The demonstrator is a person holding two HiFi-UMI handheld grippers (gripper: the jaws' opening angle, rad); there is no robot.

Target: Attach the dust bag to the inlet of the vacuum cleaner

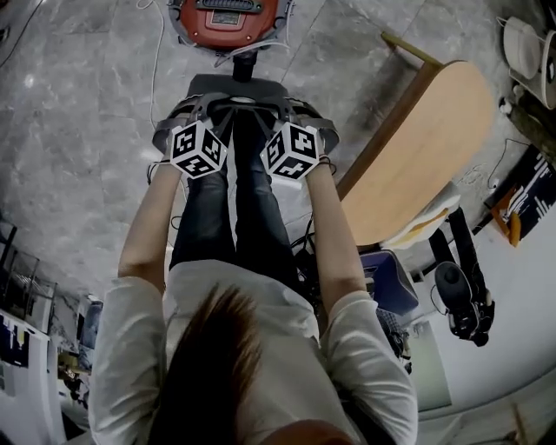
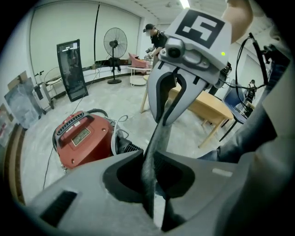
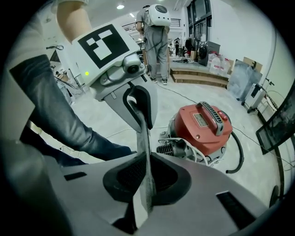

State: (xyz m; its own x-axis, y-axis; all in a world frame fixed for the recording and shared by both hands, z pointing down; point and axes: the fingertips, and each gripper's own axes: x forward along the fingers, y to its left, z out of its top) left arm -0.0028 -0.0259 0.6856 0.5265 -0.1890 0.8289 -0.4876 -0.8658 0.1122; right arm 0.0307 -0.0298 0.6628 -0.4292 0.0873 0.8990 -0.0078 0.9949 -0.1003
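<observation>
Both grippers are clamped on the grey dust bag [image 1: 236, 89]. The left gripper [image 2: 152, 159] and right gripper [image 3: 146, 170] each pinch an edge, holding it stretched between them above the floor [image 1: 87, 130], just short of the red vacuum cleaner [image 1: 228, 17]. I'd call this the approach. Next, its opening wants lining up with the dark inlet [image 1: 244, 66] and pressing on. The lid panel's print is too small to read.

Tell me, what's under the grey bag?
The left gripper and right gripper pinch the dust bag over the marble floor, just short of the red vacuum cleaner. The floor right beneath it, and the person's feet, are covered.
</observation>
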